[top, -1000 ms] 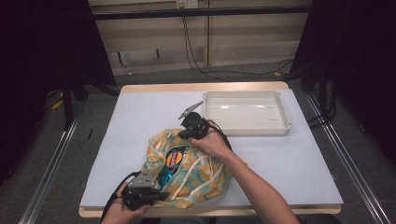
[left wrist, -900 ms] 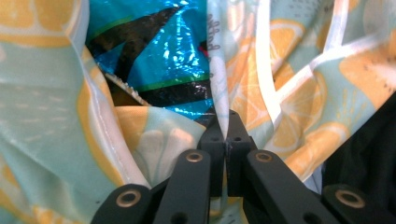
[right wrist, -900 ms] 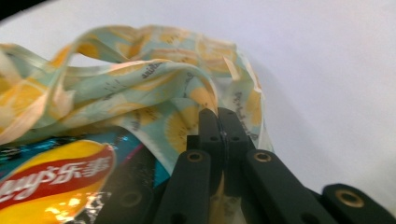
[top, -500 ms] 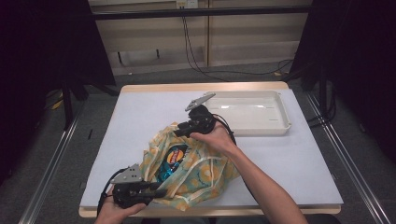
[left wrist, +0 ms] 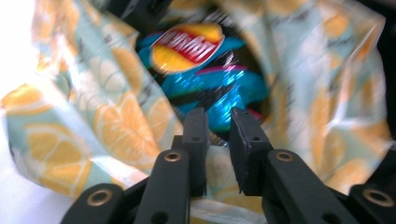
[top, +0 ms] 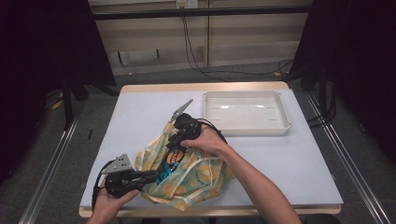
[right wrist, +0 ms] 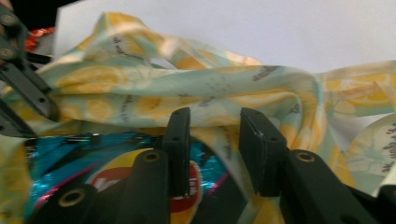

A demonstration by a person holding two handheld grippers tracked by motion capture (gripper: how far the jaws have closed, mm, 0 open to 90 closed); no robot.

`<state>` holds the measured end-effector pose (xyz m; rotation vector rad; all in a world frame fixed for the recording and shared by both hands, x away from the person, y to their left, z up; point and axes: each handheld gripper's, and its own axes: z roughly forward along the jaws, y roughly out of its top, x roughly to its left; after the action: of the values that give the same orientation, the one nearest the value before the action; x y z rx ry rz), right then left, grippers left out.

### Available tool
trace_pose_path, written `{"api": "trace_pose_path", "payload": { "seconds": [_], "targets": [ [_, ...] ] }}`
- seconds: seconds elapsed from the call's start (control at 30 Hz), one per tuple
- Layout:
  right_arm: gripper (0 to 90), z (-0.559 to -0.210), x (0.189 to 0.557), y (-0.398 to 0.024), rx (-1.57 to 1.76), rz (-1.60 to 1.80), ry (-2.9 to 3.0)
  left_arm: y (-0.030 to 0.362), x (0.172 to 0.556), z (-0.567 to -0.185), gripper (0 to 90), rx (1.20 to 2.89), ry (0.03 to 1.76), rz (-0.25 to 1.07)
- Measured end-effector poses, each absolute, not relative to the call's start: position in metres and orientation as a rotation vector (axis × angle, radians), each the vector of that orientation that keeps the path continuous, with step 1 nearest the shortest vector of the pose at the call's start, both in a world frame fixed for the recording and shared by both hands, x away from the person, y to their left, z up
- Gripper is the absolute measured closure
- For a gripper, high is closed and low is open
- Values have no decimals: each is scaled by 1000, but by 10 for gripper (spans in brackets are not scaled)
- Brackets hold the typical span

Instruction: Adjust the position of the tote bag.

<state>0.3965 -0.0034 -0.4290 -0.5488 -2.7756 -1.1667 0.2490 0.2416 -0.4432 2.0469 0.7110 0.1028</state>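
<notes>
A soft cloth bag (top: 187,175) printed with orange and lemon slices on a pale mint ground lies crumpled on the near half of the tabletop (top: 140,107), a smooth, matte, pale surface with a light wooden edge. Its mouth gapes, and inside sits a glossy chip bag (left wrist: 205,70), crinkled blue foil with a yellow and red oval logo, also seen in the high view (top: 173,158). The left hand-held gripper (top: 150,176), black with a grey three-cornered plate on top, lies low at the bag's near left edge; in the left gripper view (left wrist: 217,135) its two flat, blocky black jaws have just been closing a little and stand slightly apart, with the cloth rim and the foil just ahead of them, nothing pinched between the pads. The right hand-held gripper (top: 180,135) comes over the bag's far rim; in the right gripper view (right wrist: 215,140) its jaws have just been opening and stand spread, with a fold of the thin, limp fabric lying in the gap and the pads not pressing on it. A shallow white plastic tray (top: 282,119), rectangular with rounded corners and a raised rim, sits well apart on the far right of the tabletop.
</notes>
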Motion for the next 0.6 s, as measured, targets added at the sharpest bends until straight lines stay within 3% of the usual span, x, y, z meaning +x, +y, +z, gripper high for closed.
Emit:
{"api": "trace_pose_path", "payload": {
  "seconds": [0.03,0.13,0.23,0.33,0.37,0.4,0.43,0.6],
  "targets": [
    [638,-429,397,-3,-549,-1167,-2776,243,249,-445,763,2045,722,94],
    [595,-437,398,-1,-539,-1161,-2777,242,247,-448,539,2064,722,67],
    [552,-443,399,3,-521,-1114,-2781,235,240,-450,483,2115,688,72],
    [580,-445,399,4,-527,-1106,-2792,232,237,-451,464,2133,666,60],
    [676,-446,400,4,-540,-1098,-2809,230,235,-451,459,2160,668,67],
    [676,-446,400,4,-540,-1098,-2809,230,235,-451,459,2160,668,67],
    [775,-447,401,5,-560,-1083,-2819,231,235,-453,459,2164,682,64],
    [900,-446,407,8,-606,-1091,-2835,229,236,-456,460,2185,689,56]
  ]
}}
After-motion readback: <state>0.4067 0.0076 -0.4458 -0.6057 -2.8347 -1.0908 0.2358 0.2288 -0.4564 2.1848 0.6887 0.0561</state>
